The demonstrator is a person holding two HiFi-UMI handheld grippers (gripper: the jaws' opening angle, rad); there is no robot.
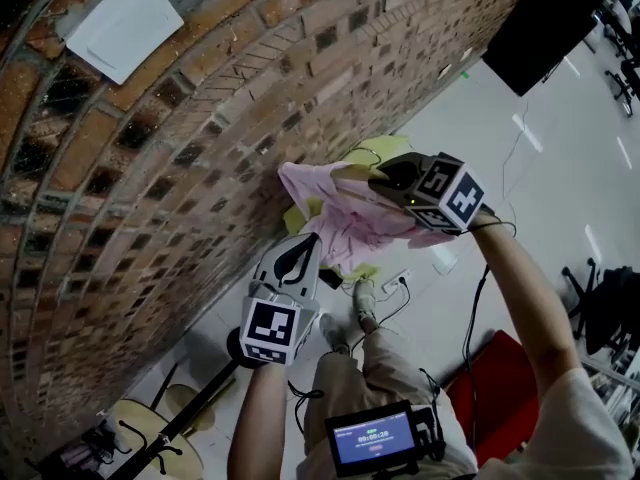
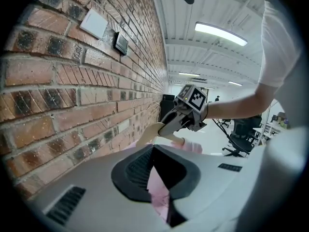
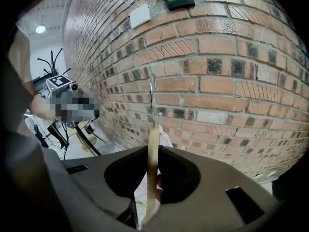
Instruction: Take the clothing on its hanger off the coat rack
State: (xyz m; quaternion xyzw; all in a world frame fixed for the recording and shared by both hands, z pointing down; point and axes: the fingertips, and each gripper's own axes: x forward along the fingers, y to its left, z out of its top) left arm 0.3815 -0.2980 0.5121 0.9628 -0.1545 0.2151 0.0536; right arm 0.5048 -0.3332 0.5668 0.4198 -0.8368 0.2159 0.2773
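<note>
Ok, pink garment (image 1: 340,213) hangs midair by the brick wall (image 1: 200,118), clear of the coat rack (image 1: 170,433), right gripper (image 1: 390,180) clamped on its wooden hanger (image 3: 152,163), left gripper (image 1: 300,258) pinching the cloth, so lower both evenly.

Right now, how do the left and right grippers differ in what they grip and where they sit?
The left gripper has its jaws pinched on the pink garment; the right gripper clamps the wooden hanger. In the head view the left gripper sits lower, under the garment; the right gripper is higher, at its right side. Shared: both shut, both beside the brick wall.
</note>
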